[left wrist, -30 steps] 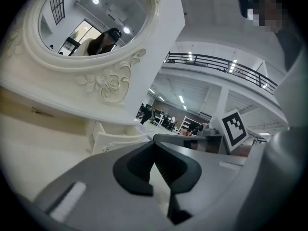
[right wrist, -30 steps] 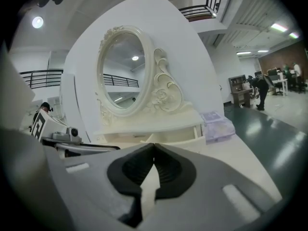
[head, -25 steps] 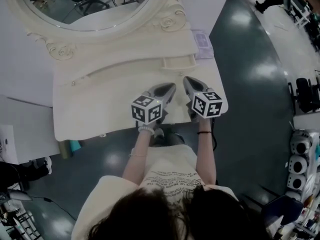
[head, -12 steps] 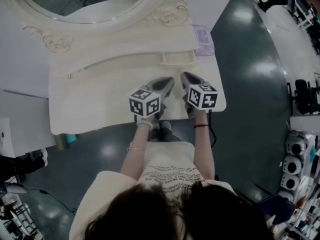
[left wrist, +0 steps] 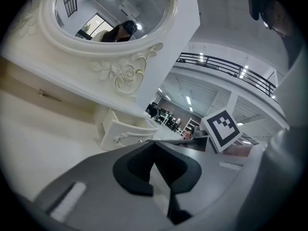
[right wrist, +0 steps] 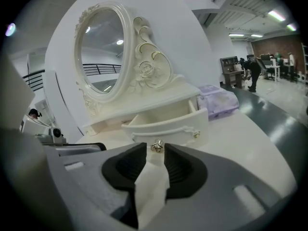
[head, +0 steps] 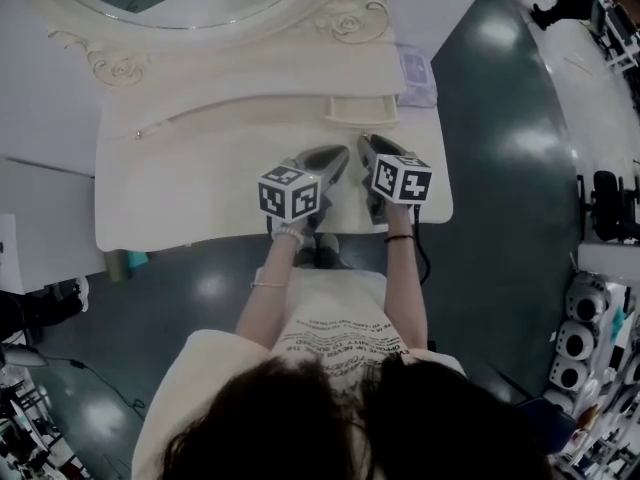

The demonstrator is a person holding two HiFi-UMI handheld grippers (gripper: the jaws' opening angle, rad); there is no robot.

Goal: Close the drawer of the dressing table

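The person (head: 330, 368) stands at the near edge of the cream table (head: 180, 198) with a gripper in each hand, both held low over the tabletop and aimed away from the body.

The left gripper (head: 340, 158) is empty. In the left gripper view its jaws (left wrist: 154, 142) are pressed together at the tips.

Just beside it, the right gripper (head: 366, 144) points at the drawer (head: 360, 110). Its jaws are opening. In the right gripper view a narrow gap shows between the dark pads (right wrist: 180, 165). The drawer's small metal knob (right wrist: 157, 147) sits right at the mouth of that gap, and neither pad presses on it.

The drawer (right wrist: 163, 121) is pulled out from the low base under the mirror. Its curved front stands proud of the base and its inside is open to view. It lies toward the right end of the table, directly ahead of the right gripper.

Behind the drawer rises the oval mirror (right wrist: 101, 52) in its carved, rose-decorated frame. To the right of the mirror base, near the table's far right corner, lies a pale purple pack (right wrist: 219, 100). Around the table is dark, glossy floor (head: 500, 168).
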